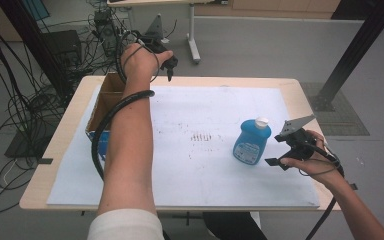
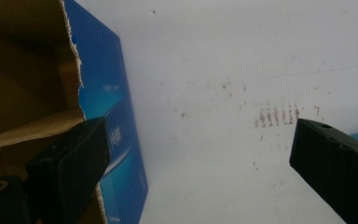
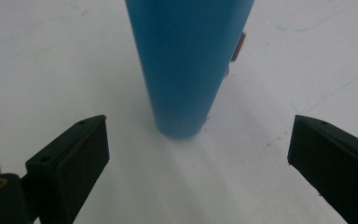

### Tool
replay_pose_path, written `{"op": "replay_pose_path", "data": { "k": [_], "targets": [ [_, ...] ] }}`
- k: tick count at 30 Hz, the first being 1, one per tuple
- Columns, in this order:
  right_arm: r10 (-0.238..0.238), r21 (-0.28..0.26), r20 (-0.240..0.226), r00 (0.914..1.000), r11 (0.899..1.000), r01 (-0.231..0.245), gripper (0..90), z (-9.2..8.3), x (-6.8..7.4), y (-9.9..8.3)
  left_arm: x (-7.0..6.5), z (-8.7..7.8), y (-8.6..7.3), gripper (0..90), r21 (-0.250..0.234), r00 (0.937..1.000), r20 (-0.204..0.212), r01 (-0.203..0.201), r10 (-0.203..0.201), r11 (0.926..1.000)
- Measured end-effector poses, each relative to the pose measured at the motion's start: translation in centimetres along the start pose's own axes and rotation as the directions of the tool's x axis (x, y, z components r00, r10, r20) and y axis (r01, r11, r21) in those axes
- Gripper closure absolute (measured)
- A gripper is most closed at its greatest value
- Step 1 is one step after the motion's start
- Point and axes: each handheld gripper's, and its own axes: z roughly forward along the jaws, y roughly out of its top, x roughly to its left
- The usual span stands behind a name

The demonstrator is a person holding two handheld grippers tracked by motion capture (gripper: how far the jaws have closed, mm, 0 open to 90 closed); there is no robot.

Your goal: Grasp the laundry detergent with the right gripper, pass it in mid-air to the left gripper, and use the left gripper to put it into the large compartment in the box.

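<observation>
Right gripper (image 3: 198, 163) wide, empty, just beside blue bottle (image 1: 252, 141) upright on white sheet on worktop (image 1: 290, 86). Risk: jaw clips tall bottle, tips it (off-centre approach). Left gripper (image 2: 200, 172) wide, empty, near open cardboard box (image 1: 105, 102).

Upright blue bottle (image 1: 251, 142), white cap

Grey floor (image 1: 260, 50); tangled cables (image 1: 25, 107)

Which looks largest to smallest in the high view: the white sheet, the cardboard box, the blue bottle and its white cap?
1. White sheet
2. Cardboard box, partly hidden by the forearm, and farther from the camera
3. Blue bottle
4. White cap
</observation>
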Motion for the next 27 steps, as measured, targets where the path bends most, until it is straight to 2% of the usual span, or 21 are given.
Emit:
{"op": "replay_pose_path", "data": {
  "k": [2,6,12,17,21,25,27],
  "targets": [
    [0.013,-0.048,0.003,0.9999,0.999,-0.013,4.1,0.3,0.1,-0.1,-0.1,0.1,0.0,5.5,0.003,1.0,0.001,-0.005,0.005,1.0],
    [0.034,-0.105,-0.006,0.9994,0.994,-0.034,3.3,1.0,0.2,-0.2,-0.2,0.1,-0.1,5.6,0.003,1.0,0.0,-0.008,0.008,1.0],
    [0.029,-0.165,-0.011,0.9995,0.986,-0.03,3.2,2.2,0.7,0.1,-0.1,-0.1,-0.1,5.6,-0.006,1.0,-0.002,-0.005,0.005,1.0],
    [0.037,-0.24,0.0,0.9993,0.97,-0.036,2.3,2.6,0.9,0.3,-0.1,0.1,-0.1,5.7,-0.002,1.0,-0.005,-0.007,0.007,1.0],
    [0.055,-0.275,-0.001,0.9985,0.96,-0.054,1.6,3.0,0.8,0.4,-0.2,0.0,-0.1,5.7,-0.003,1.0,-0.006,-0.007,0.007,1.0],
    [0.053,-0.291,-0.006,0.9986,0.955,-0.052,1.6,3.6,0.9,0.5,-0.3,-0.2,0.0,5.7,-0.011,0.9999,-0.007,-0.011,0.011,0.9999],
    [0.057,-0.315,-0.003,0.9984,0.948,-0.055,1.6,4.0,1.0,0.4,-0.4,-0.2,0.0,5.7,-0.011,0.9998,-0.01,-0.017,0.017,0.9998]
  ]
}}
